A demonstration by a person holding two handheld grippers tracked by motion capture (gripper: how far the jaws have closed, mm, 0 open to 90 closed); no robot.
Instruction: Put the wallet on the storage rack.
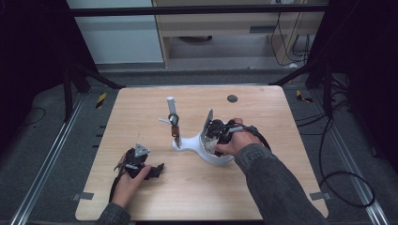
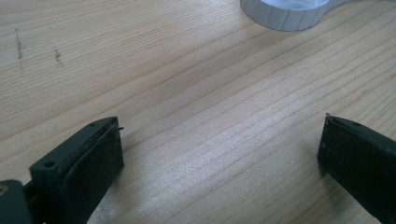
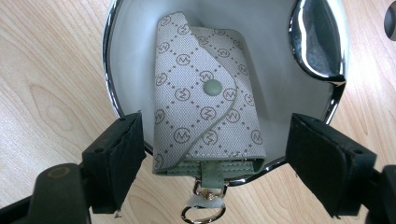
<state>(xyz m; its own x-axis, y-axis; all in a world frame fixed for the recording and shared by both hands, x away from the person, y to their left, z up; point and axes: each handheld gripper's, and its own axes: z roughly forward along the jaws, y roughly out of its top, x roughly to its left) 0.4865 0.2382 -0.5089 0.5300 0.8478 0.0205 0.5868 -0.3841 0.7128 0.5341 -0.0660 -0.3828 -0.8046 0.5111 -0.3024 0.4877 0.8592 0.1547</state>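
A grey patterned key pouch (image 3: pixel 205 93) with a snap button and a metal ring lies in a white dish with a chrome rim (image 3: pixel 109 70). My right gripper (image 3: pixel 217 123) is open, one jaw on each side of the pouch, and neither pad touches it. In the high view this gripper (image 1: pixel 209 136) points down into the dish (image 1: pixel 223 160) of a white stand. My left gripper (image 2: pixel 222 122) is open over bare wood, at the table's front left (image 1: pixel 157 169) with nothing between its jaws.
The stand's white post (image 1: pixel 171 105) rises left of the dish with a small dark item (image 1: pixel 175 129) hanging from it. A ribbed white edge of the stand (image 2: pixel 285 14) lies ahead of the left gripper. A black round spot (image 1: pixel 232 98) marks the far tabletop.
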